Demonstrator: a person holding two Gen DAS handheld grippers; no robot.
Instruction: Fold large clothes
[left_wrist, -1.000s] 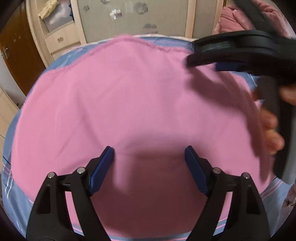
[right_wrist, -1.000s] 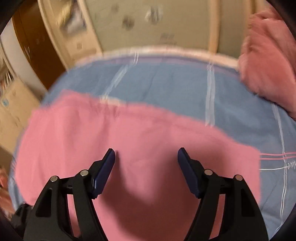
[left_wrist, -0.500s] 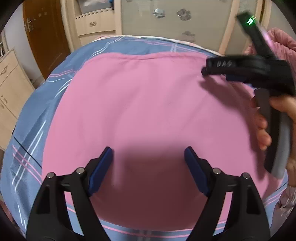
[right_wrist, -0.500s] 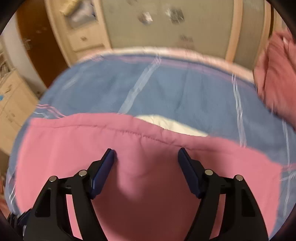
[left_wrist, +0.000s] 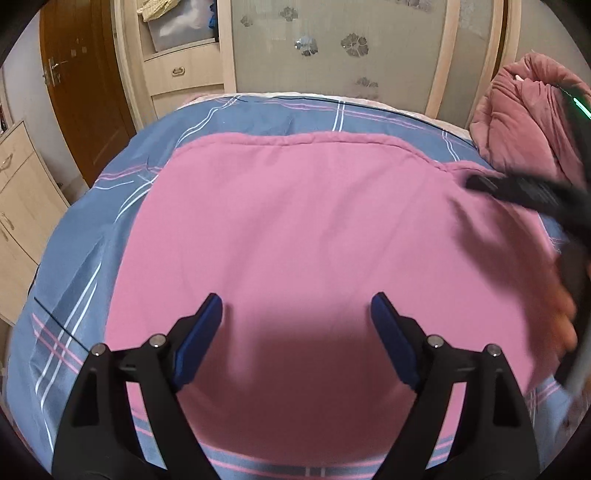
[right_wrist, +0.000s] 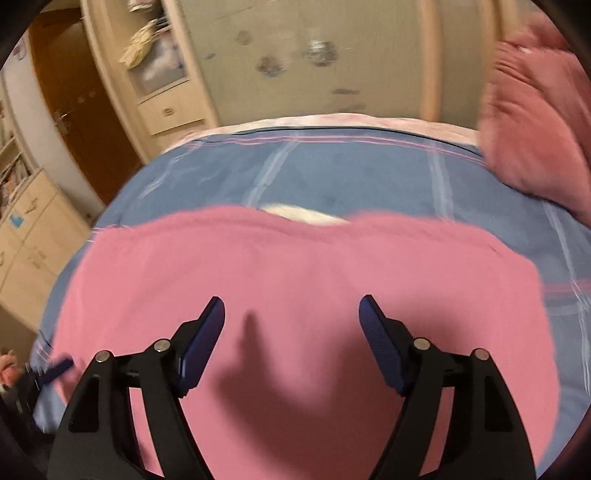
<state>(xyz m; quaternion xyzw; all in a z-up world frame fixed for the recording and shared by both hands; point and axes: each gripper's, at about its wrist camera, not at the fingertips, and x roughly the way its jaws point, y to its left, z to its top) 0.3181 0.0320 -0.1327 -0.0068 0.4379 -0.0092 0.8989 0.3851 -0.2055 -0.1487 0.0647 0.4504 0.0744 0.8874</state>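
1. A large pink fabric garment (left_wrist: 325, 236) is seen spread flat on a bed covered by a blue sheet with pink and white check lines (left_wrist: 92, 258); its stitched far edge lies short of the bed's far side.
2. The left tool (left_wrist: 296, 314) is held above the near part of the garment. Its blue-padded fingers (left_wrist: 199, 343) are spread wide and are opening further; nothing is pinched between them.
3. The right tool (right_wrist: 291, 314) is likewise spread, above the garment, with only cloth seen beyond the gap and nothing pinched. This view is blurred.
4. In the left wrist view the right tool appears at the right edge, over the garment's right side, held by a hand (left_wrist: 563, 317).
5. A white patch (right_wrist: 306, 214) is seen at the garment's far edge in the right view.
6. A crumpled dusty-pink quilt (left_wrist: 524, 118) lies at the bed's far right corner.
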